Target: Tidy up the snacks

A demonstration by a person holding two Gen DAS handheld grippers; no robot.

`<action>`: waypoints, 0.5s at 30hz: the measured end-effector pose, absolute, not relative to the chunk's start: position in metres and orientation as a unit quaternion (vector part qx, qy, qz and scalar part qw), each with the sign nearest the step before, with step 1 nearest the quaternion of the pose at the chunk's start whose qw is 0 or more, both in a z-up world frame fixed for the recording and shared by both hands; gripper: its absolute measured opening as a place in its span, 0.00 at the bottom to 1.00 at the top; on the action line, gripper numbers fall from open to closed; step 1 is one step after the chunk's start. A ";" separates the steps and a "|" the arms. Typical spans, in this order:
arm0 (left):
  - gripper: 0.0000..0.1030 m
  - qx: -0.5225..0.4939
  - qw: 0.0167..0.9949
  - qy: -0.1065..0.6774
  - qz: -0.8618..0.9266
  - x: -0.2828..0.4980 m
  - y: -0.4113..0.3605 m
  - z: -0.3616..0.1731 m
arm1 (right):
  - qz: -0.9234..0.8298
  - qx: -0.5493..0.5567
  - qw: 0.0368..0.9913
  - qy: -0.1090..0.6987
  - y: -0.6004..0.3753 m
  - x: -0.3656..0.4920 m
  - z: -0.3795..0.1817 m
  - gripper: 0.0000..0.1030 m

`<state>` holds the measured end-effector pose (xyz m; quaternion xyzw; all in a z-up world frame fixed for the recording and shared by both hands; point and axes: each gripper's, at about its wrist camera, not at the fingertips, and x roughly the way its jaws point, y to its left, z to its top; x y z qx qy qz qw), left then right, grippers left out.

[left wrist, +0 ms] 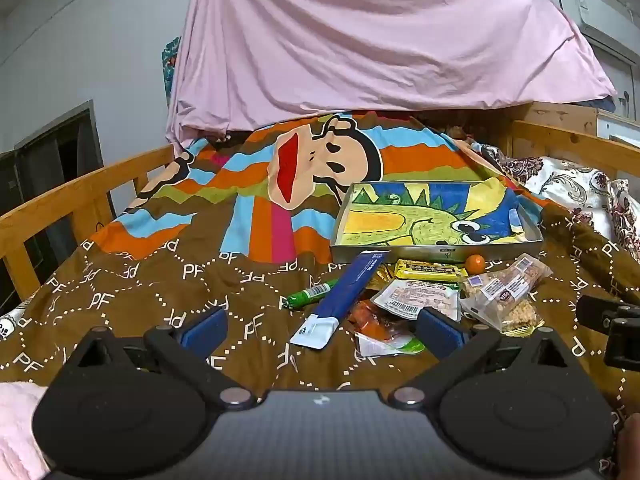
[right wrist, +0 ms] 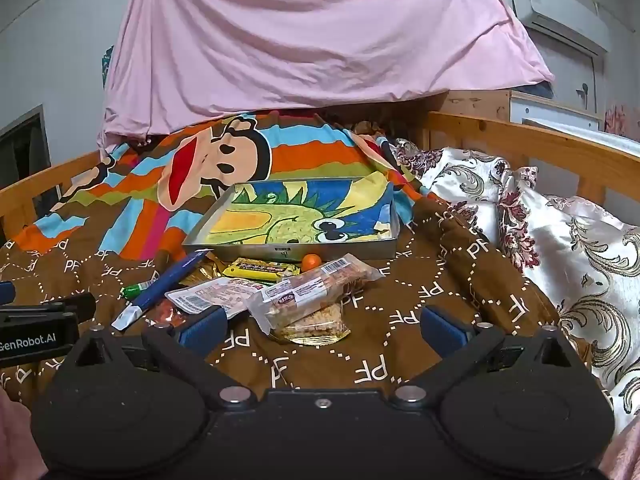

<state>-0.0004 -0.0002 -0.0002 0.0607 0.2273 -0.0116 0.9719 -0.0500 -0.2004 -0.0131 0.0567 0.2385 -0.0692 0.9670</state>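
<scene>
A pile of snacks lies on the brown bedspread in front of a shallow metal tray (left wrist: 438, 249) (right wrist: 288, 249) lined with a dinosaur picture. In the pile are a long blue packet (left wrist: 348, 294) (right wrist: 160, 290), a green sausage stick (left wrist: 310, 295) (right wrist: 136, 289), a yellow bar (left wrist: 430, 270) (right wrist: 260, 269), a small orange (left wrist: 475, 264) (right wrist: 311, 262), a white labelled pack (left wrist: 420, 300) (right wrist: 212, 294) and clear bags of brittle (left wrist: 506, 294) (right wrist: 308, 300). My left gripper (left wrist: 322, 328) stands open just short of the pile, nothing between its fingers. My right gripper (right wrist: 322, 326) is open too, its left pad (right wrist: 202, 326) beside the brittle bags.
Wooden bed rails (left wrist: 60, 204) (right wrist: 540, 140) run along both sides. A pink sheet (left wrist: 360, 40) hangs behind the bed. A floral quilt (right wrist: 560, 240) is bunched at the right. The cartoon monkey blanket (left wrist: 320, 160) rises behind the tray. Bare brown bedspread (right wrist: 420, 300) lies right of the pile.
</scene>
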 end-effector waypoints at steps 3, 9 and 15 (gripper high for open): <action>1.00 0.061 0.971 0.229 -0.012 0.000 0.000 0.000 | -0.069 0.056 0.967 0.238 -0.201 -0.050 -0.013 0.99; 1.00 0.060 0.971 0.229 -0.012 -0.001 -0.001 0.000 | -0.070 0.056 0.967 0.239 -0.201 -0.049 -0.013 0.99; 1.00 0.061 0.971 0.231 -0.011 0.000 0.000 0.000 | -0.070 0.055 0.967 0.239 -0.201 -0.050 -0.013 0.99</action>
